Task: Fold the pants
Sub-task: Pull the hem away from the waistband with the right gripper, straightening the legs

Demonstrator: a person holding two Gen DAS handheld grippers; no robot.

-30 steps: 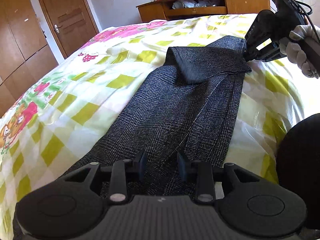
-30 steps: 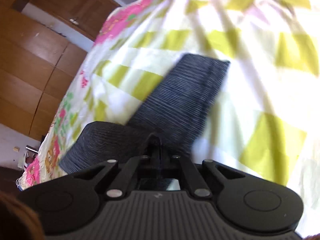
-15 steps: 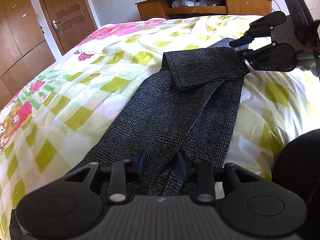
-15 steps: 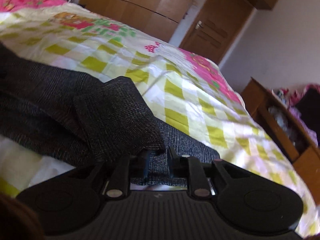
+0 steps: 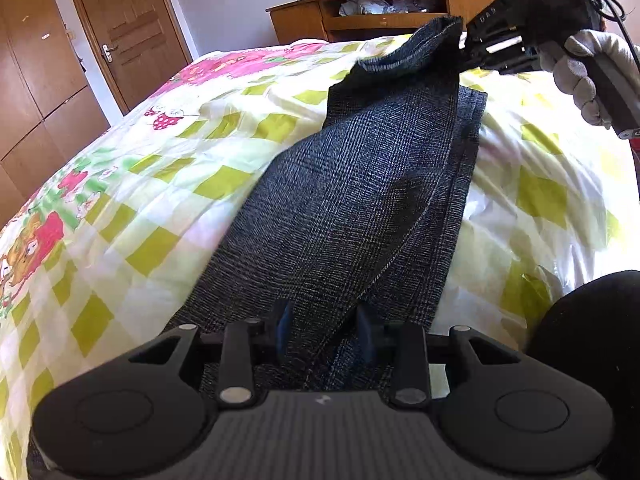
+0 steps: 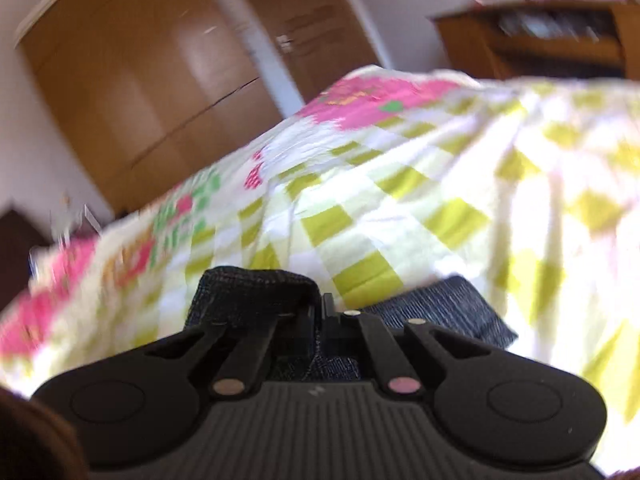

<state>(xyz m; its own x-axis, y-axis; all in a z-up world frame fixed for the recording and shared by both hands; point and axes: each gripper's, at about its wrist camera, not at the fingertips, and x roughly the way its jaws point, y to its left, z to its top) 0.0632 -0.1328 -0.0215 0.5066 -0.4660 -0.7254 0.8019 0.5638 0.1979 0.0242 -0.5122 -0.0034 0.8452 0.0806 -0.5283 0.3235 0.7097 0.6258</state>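
Note:
Dark grey checked pants [image 5: 360, 208] lie lengthwise on the bed. My left gripper [image 5: 324, 328] is open low over the near end of the pants, with cloth between its fingers. My right gripper [image 5: 468, 46], held by a gloved hand, is shut on the far hem and lifts it off the bed. In the right wrist view the gripper [image 6: 318, 312] pinches the pants' edge [image 6: 256, 292], and another part of the pants [image 6: 440, 308] lies below.
The bed [image 5: 132, 208] has a yellow-checked, pink-flowered cover. A wooden door [image 5: 128, 32] and wardrobe stand at the left. A wooden shelf unit [image 5: 380, 8] stands beyond the bed. A dark rounded shape [image 5: 592, 344] sits at the near right.
My right gripper has closed on the folded far hem and raised it up off the bed. The left gripper has stayed low over the near end.

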